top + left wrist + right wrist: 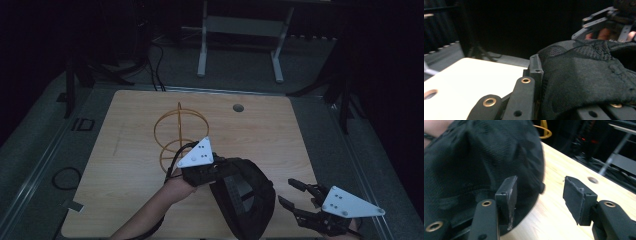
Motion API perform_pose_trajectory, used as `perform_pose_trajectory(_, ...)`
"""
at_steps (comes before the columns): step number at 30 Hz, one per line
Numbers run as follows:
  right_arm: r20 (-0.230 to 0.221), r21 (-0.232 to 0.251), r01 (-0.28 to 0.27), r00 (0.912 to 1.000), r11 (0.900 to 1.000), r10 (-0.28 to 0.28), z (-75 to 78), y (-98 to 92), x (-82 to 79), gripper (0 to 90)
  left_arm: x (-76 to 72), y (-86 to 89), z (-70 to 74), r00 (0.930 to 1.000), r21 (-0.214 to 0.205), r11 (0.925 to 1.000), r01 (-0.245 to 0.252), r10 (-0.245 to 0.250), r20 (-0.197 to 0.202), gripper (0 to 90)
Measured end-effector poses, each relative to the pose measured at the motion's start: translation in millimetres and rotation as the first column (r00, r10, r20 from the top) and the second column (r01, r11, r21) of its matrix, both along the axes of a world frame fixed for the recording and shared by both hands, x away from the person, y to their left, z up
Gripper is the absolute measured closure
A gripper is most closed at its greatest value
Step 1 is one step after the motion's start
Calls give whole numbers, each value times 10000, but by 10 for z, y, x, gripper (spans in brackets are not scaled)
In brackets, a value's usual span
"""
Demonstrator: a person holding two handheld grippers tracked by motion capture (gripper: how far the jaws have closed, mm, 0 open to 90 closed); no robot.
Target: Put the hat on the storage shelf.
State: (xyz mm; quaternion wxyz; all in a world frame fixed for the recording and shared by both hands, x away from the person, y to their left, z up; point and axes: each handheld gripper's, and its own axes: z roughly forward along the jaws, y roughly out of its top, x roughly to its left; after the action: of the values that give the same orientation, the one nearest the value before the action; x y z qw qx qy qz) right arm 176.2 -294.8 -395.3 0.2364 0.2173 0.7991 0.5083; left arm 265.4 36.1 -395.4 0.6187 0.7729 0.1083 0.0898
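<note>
Gripping a black cap point(245, 197), seemingly unlabelled, the left hand-held gripper point(220, 172).

The high view looks forward and down over the whole table point(130, 130). Each gripper view sits low and close behind its own jaws; all three share the black cap point(247, 197) point(586, 75) point(474, 162).

The cap point(245, 197) is black, with a mesh weave showing in the gripper views. The wire stand point(177, 135) is orange-gold. The table point(130, 160) is pale wood with a faint grain. Both grippers are black with brass rivets; the left gripper point(207, 172) and right gripper point(295, 195) each carry a white plate dotted with small holes.
</note>
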Motion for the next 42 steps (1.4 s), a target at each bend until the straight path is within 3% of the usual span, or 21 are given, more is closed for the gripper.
perform_pose_trajectory(3,69,-142,-485,9988,9987,486,-13,59,-23,444,31,5,2,9973,-111,9975,698,-700,-213,887)
perform_pose_trajectory(7,281,-372,-1170,9926,9924,1180,-34,145,-56,462,51,-10,-6,9938,-17,9943,1067,-1067,-300,887)
perform_pose_trajectory(12,512,-617,-1966,9785,9785,1999,-39,231,-57,551,42,-44,4,9909,113,9910,1335,-1333,-163,887)
perform_pose_trajectory(15,474,-726,-2219,9731,9724,2256,-48,270,-42,660,53,-54,6,9914,149,9913,1304,-1302,-133,886)
perform_pose_trajectory(16,419,-777,-2260,9724,9710,2297,-49,284,-35,763,57,-54,6,9915,190,9914,1295,-1293,-109,886)
perform_pose_trajectory(18,369,-856,-2211,9737,9715,2249,-44,300,-29,871,65,-48,4,9925,230,9923,1218,-1216,-85,885)
perform_pose_trajectory(28,210,247,-1955,9806,9804,1950,15,264,44,889,138,-22,-24,9974,654,9958,647,-667,283,872)
perform_pose_trajectory(31,162,385,-1874,9822,9815,1869,37,250,63,890,168,2,-41,9989,752,9965,356,-377,270,787)
perform_pose_trajectory(33,174,429,-1734,9848,9839,1728,58,233,74,890,170,29,-45,9996,769,9970,-22,1,276,634)
perform_pose_trajectory(36,187,571,-1403,9901,9885,1394,102,169,99,890,137,68,-34,9977,910,9948,-465,419,525,535)
perform_pose_trajectory(42,252,937,-655,9977,9934,634,187,41,190,890,56,152,-35,9922,1753,9801,-935,772,974,501)
